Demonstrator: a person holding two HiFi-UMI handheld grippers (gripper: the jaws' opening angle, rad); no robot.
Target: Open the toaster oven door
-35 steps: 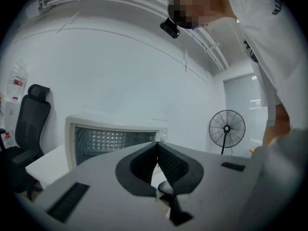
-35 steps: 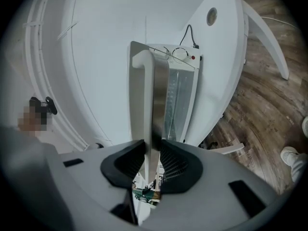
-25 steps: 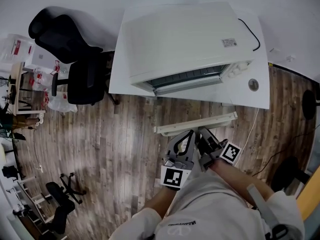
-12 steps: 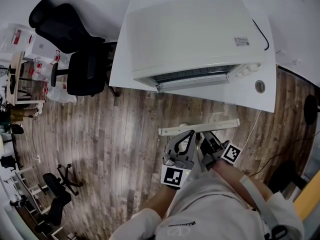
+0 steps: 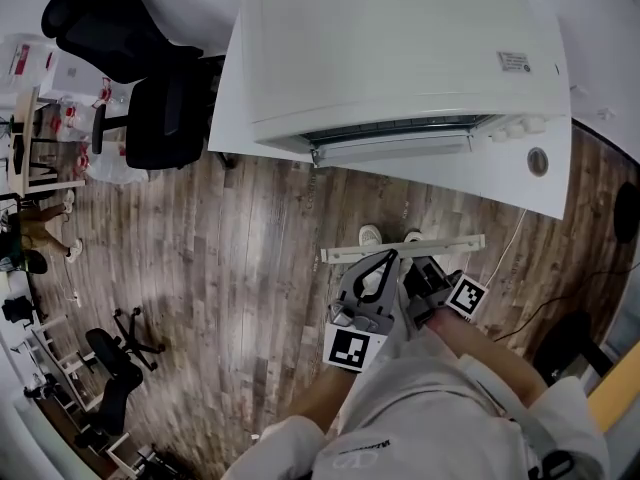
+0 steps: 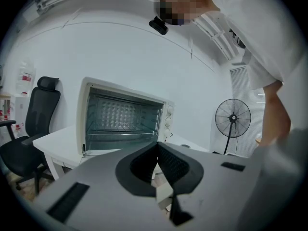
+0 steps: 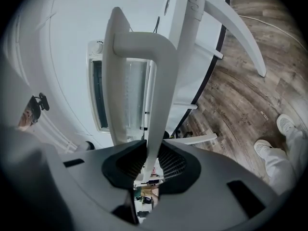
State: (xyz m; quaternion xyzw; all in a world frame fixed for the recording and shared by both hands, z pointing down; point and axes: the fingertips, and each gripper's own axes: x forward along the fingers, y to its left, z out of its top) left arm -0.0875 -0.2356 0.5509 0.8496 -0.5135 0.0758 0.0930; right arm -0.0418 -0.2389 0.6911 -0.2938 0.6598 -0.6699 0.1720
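On the white table (image 5: pixel 500 173), seen from the head view, the cream toaster oven (image 5: pixel 390 48) stands with its front towards the person and its glass door swung out and down. The white door handle (image 5: pixel 400 250) lies well in front of the oven, above the wood floor. The right gripper (image 5: pixel 418 266) reaches the handle from the near side, and the left gripper (image 5: pixel 385 261) is just beside it, on the handle's near side.

From the left gripper view, the toaster oven (image 6: pixel 122 117) shows an open cavity with a dimpled back wall and three knobs (image 6: pixel 168 123) on its right. The left gripper (image 6: pixel 157 146) has its pads pressed together, with nothing between them.

From the right gripper view, the door handle (image 7: pixel 159 81) runs straight out from the right gripper (image 7: pixel 150 160). Its jaws have just been closing and now pinch the handle bar on both sides, with the toaster oven (image 7: pixel 103 90) beyond it.
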